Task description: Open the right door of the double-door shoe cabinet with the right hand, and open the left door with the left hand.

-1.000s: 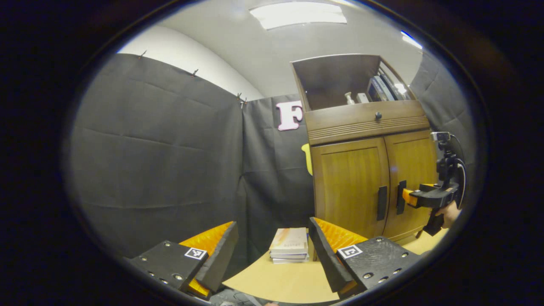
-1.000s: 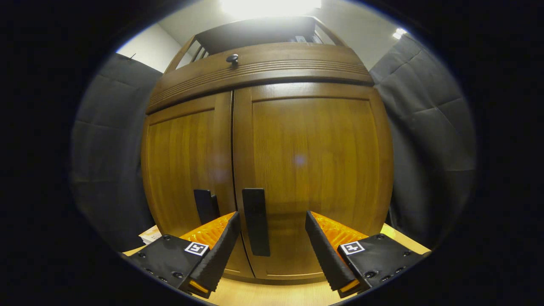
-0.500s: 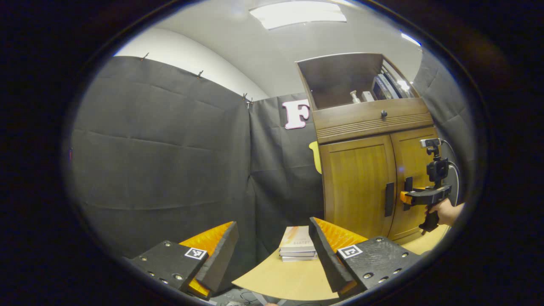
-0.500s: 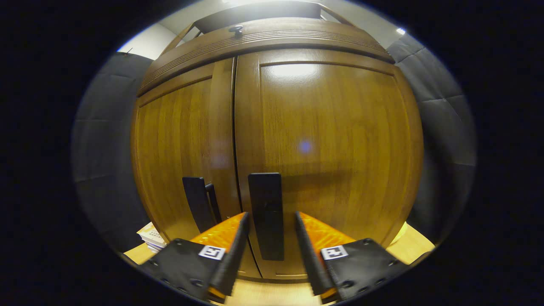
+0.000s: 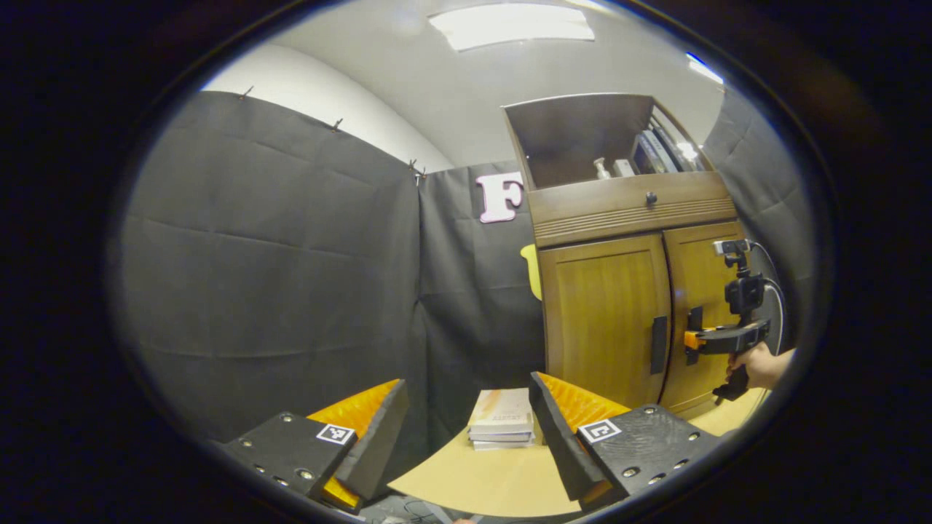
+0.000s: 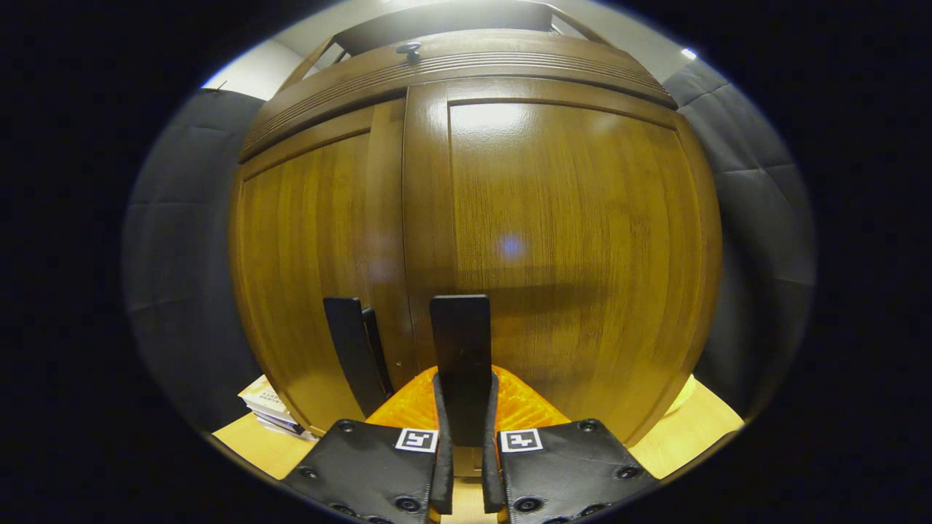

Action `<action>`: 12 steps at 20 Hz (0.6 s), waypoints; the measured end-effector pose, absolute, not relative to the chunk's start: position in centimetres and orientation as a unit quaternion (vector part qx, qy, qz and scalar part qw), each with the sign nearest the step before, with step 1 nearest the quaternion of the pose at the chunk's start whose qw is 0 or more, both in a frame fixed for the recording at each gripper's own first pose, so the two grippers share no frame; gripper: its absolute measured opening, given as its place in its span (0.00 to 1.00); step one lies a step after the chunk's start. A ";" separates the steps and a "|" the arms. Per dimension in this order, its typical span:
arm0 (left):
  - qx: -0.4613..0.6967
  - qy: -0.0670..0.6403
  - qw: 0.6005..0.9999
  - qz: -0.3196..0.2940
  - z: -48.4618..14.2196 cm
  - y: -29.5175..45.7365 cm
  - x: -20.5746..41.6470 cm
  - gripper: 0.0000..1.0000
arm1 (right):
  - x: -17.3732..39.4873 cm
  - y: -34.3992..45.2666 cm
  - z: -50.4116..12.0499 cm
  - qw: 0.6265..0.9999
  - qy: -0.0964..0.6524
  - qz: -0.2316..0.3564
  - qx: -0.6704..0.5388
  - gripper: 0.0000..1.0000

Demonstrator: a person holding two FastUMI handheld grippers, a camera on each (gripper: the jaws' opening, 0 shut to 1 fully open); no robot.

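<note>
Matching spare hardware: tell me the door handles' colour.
Black door handles, on brown wood; clearest in the right gripper view.

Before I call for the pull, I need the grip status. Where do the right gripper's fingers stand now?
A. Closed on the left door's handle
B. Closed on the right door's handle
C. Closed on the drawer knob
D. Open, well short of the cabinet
B: in the right gripper view the right gripper has both fingers pressed on the right door's handle, with the left door's handle free beside it.
</note>
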State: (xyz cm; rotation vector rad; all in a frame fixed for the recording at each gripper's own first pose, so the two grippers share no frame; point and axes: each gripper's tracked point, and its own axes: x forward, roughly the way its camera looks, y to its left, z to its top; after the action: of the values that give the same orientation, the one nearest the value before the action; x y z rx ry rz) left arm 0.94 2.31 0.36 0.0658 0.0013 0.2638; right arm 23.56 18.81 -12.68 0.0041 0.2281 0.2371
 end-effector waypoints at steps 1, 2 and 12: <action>0.030 0.000 0.992 0.125 0.4 2.2 0.9 0.96 | 23.0 18.7 -12.6 0.986 0.113 0.122 0.003 0.14; 0.027 -0.001 0.993 0.118 0.4 2.1 1.0 0.96 | 22.3 18.6 -12.6 0.985 0.114 0.127 0.004 0.14; 0.021 -0.010 0.999 0.033 2.2 0.5 2.4 0.96 | 16.6 15.5 -12.0 0.981 0.116 0.155 0.000 0.17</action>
State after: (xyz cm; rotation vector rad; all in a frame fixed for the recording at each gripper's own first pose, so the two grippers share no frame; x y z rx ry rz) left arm 2.45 0.53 2.22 0.0420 -0.0200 0.0658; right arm 16.56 15.46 -11.97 -0.0006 0.2336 0.3115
